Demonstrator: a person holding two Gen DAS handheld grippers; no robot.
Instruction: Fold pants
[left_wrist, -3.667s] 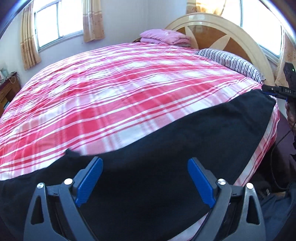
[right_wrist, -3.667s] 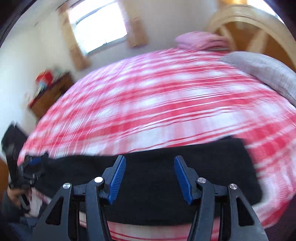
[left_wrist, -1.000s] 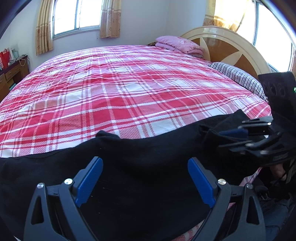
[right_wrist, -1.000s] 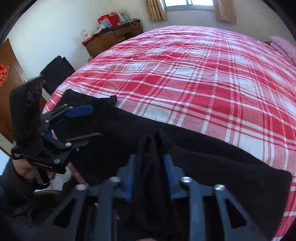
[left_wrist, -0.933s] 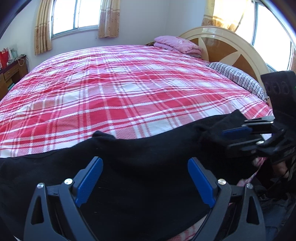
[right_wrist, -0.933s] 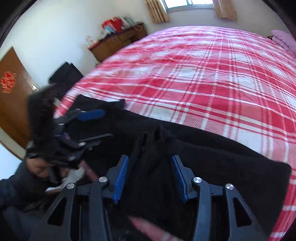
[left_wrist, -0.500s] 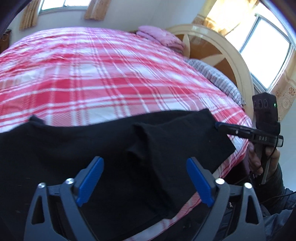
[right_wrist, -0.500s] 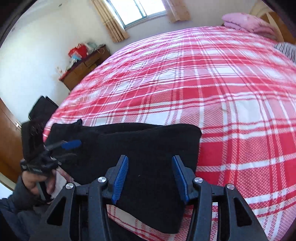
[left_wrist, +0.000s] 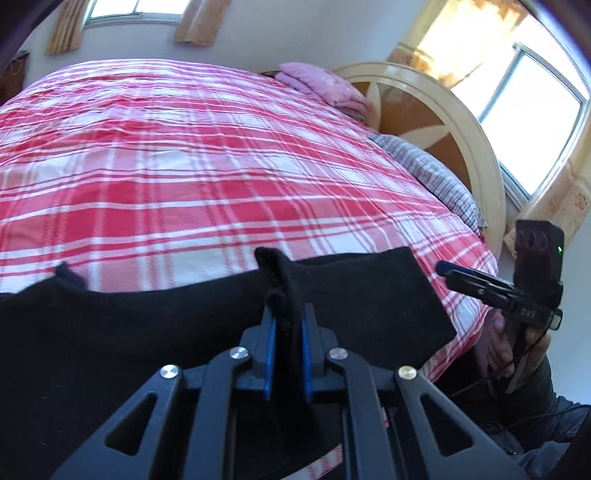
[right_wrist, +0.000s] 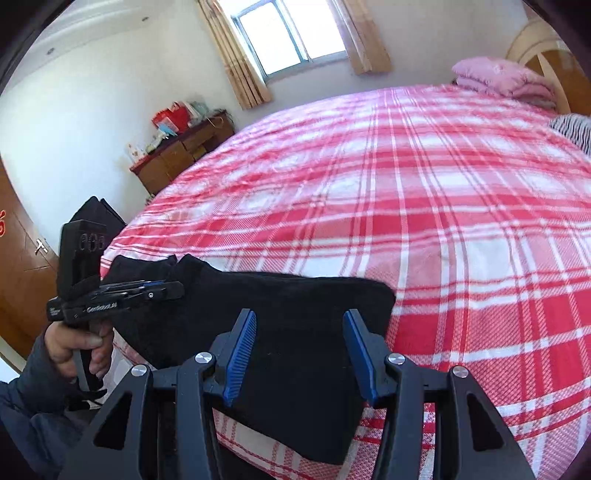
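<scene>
A: Left claw has just been closing — and it's got cloth, a raised ridge of the black pants squeezed between its blue pads.

B: I see it from the other side too: the left claw lies flat over the pants' left part, pinched together, a hand wrapped round its handle.

A: Where do the pants sit?

B: Along the near edge of the bed, on the red-and-white checked cover, a little of the black cloth hanging over the side.

A: And the right claw? From here it's beside the pants' right corner, over the cover, apart from the cloth.

B: Right claw stands parted — blue pads either side of open air, the pants lying below them, nothing gripped.

A: Beyond it all, a folded pink blanket and a striped pillow by the headboard.
</scene>
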